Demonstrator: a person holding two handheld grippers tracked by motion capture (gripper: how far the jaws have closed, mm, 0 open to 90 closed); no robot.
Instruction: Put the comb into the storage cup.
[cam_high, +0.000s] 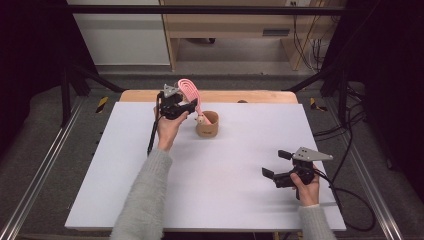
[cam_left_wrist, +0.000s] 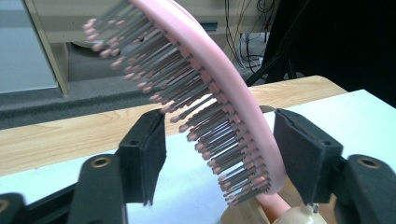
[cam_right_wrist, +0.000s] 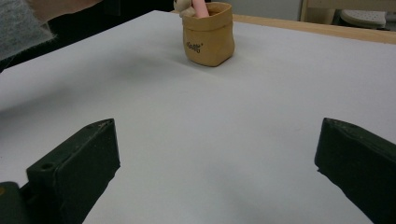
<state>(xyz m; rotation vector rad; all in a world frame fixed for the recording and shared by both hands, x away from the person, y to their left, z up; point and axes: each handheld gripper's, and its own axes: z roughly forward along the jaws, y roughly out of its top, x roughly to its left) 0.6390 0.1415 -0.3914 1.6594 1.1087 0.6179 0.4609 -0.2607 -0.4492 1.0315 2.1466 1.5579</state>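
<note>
A pink hairbrush (cam_high: 189, 90) stands tilted with its handle down in a small tan pouch (cam_high: 207, 125) at the back middle of the white board. My left gripper (cam_high: 192, 105) is at the brush head. In the left gripper view the bristled head (cam_left_wrist: 219, 93) runs between the two black jaws of the left gripper (cam_left_wrist: 219, 140), which stand apart from it, open. A small cream piece (cam_left_wrist: 299, 217) sits by the handle at the pouch rim. My right gripper (cam_high: 276, 163) rests low at the front right, open and empty. In the right gripper view the right gripper (cam_right_wrist: 215, 140) faces the pouch (cam_right_wrist: 208, 39).
The white board (cam_high: 210, 190) covers a wooden table whose back edge (cam_high: 250, 96) shows behind the pouch. A black cable (cam_high: 152, 135) hangs from the left gripper, and another (cam_high: 350, 200) trails off the right side. Metal rails (cam_high: 30, 190) flank the table.
</note>
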